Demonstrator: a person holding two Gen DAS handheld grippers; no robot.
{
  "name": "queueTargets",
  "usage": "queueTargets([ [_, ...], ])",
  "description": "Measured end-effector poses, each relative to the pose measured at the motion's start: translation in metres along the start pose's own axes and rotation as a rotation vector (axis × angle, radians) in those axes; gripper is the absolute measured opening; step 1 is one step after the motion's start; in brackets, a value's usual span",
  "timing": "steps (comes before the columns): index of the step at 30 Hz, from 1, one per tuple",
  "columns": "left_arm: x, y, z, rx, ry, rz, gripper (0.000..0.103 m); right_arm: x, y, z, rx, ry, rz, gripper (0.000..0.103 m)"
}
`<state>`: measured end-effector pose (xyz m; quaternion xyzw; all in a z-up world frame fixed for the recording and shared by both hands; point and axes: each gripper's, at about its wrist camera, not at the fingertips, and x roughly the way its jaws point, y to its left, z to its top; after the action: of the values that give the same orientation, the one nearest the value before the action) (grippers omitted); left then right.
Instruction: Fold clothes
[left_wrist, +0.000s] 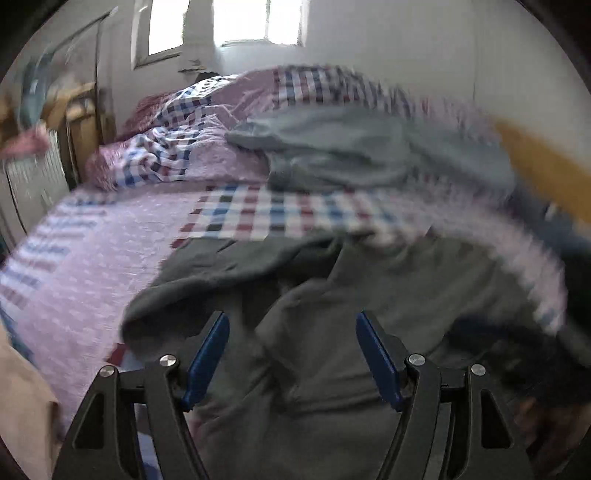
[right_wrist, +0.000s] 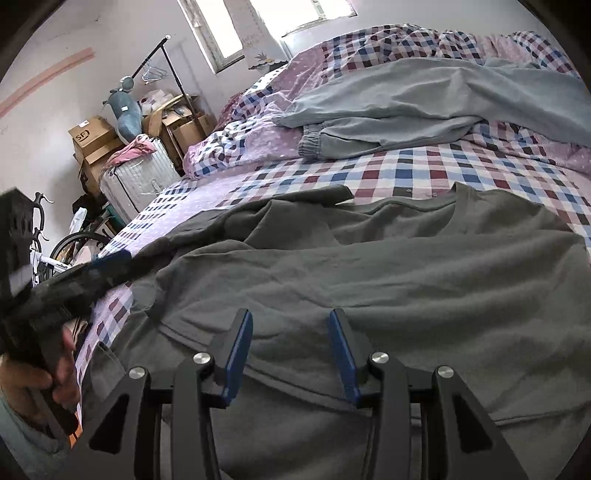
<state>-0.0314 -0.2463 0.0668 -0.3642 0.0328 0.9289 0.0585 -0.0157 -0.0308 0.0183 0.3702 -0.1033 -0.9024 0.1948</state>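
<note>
Lying across the near edge of the bed (right_wrist: 424, 166), the grey T-shirt (right_wrist: 369, 273) runs lengthwise left to right, collar toward the far side. Only the right wrist view shows the left gripper (right_wrist: 110, 264) beside its left sleeve, jaws unclear there; its own blurred view shows them wide apart, empty. The right gripper (right_wrist: 291, 354) hovers half-open over the hem, gripping nothing.

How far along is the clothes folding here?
Barely begun. Nothing looks folded: the dark grey T-shirt lies rumpled on the checked bedspread. In hand: the left gripper and right gripper are both over it, open, gripping nothing. Left: the shirt and the light grey trousers.
</note>
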Motion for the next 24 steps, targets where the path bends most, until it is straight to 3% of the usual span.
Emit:
queueTargets([
  [3,0.011,0.003,-0.008,0.027,0.069,0.078,0.075,0.001,-0.001,-0.001,0.005,0.004,0.005,0.046],
  [7,0.027,0.033,-0.015,-0.077,0.173,0.208,0.075,0.0,-0.003,-0.002,0.008,0.002,0.007,0.046],
  [12,0.022,0.066,-0.016,-0.246,0.17,0.224,0.075,0.0,-0.004,-0.002,0.017,0.002,0.011,0.046],
  [13,0.019,0.07,-0.014,-0.281,0.158,0.197,0.075,0.001,-0.004,-0.002,0.018,0.003,0.011,0.046],
  [18,0.009,0.077,-0.005,-0.463,0.065,-0.203,0.075,0.002,-0.006,-0.002,0.03,-0.001,0.014,0.046],
  [24,0.045,0.074,-0.01,-0.539,0.15,-0.346,0.075,0.002,-0.007,-0.002,0.036,-0.004,0.014,0.046],
])
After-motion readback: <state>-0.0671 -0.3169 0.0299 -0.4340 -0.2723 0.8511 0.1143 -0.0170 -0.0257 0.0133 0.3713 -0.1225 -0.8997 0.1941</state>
